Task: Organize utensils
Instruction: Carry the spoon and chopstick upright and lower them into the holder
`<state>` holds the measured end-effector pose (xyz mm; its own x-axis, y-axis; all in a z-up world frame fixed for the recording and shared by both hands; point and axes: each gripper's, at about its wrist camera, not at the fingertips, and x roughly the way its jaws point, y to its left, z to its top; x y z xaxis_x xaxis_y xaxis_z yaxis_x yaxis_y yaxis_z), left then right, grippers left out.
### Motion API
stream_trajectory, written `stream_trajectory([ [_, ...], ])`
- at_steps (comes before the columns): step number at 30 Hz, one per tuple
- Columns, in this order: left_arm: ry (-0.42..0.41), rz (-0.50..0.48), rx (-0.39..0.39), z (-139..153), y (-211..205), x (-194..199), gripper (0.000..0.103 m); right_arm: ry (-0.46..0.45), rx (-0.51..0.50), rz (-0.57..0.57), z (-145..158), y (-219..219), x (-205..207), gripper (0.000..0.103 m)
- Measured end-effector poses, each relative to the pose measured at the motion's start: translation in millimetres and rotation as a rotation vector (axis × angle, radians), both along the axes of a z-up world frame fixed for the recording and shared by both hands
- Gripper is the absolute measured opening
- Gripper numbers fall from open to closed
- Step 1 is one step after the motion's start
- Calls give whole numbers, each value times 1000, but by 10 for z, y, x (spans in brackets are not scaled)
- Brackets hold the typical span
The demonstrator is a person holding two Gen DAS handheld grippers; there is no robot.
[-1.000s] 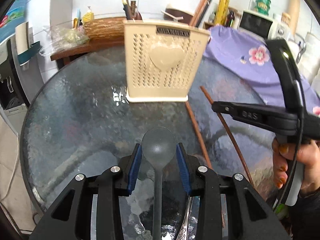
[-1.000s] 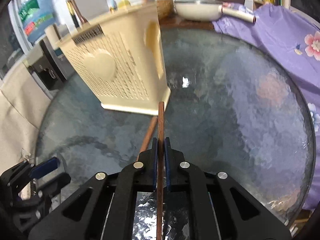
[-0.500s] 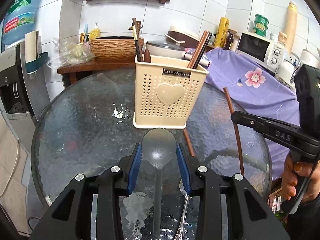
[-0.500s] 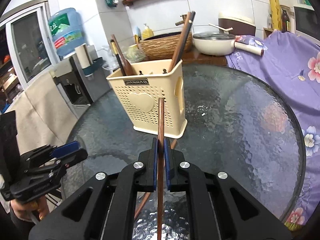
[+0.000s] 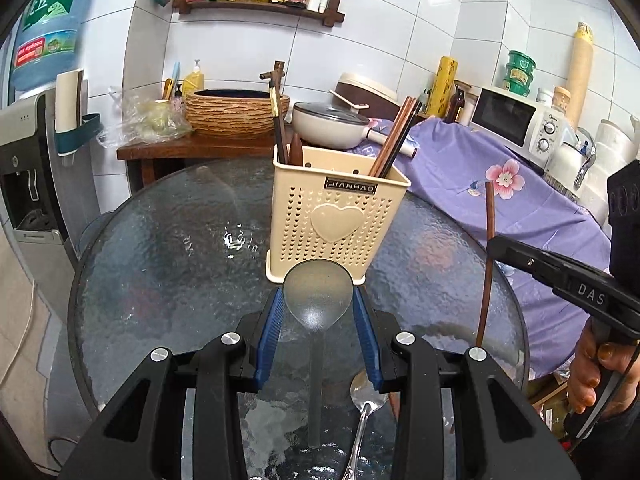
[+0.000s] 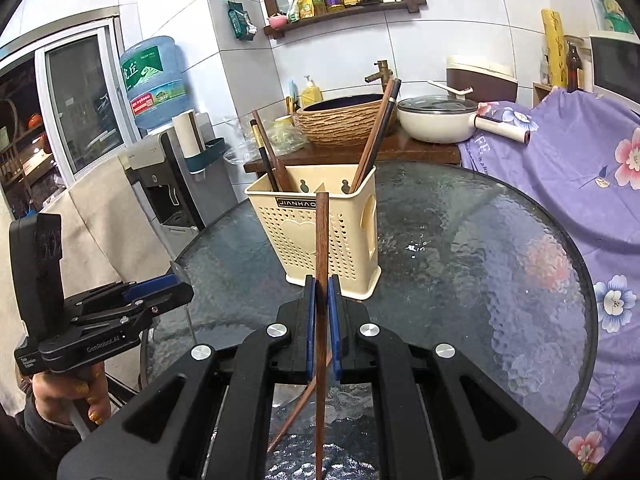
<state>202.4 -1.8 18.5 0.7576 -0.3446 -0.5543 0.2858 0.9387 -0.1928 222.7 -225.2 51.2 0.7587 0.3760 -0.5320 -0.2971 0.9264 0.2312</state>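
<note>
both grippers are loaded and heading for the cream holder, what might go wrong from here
1. The right gripper pinches the wooden chopstick at one narrow spot, so it could pivot and miss the holder.
2. The left gripper holds the translucent spoon only by its rounded bowl; it may slip.
3. Utensils already lean inside the holder, and a bump could tip it on the glass table.

A: What's on the glass table [image 5: 160, 248]?
B: A cream holder [image 5: 336, 220] stands mid-table. Near it lie a metal spoon [image 5: 366, 396] and a brown chopstick [image 6: 298, 404].
</note>
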Motion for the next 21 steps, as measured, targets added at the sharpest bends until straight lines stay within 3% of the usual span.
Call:
stream_trajectory([
  [12,-49,2,-54,328,79,69,35,-67,26,-13,288,-54,-27,7],
  [21,-122,17,-99,777,73,311,35,-145,22,0,802,45,159,7],
])
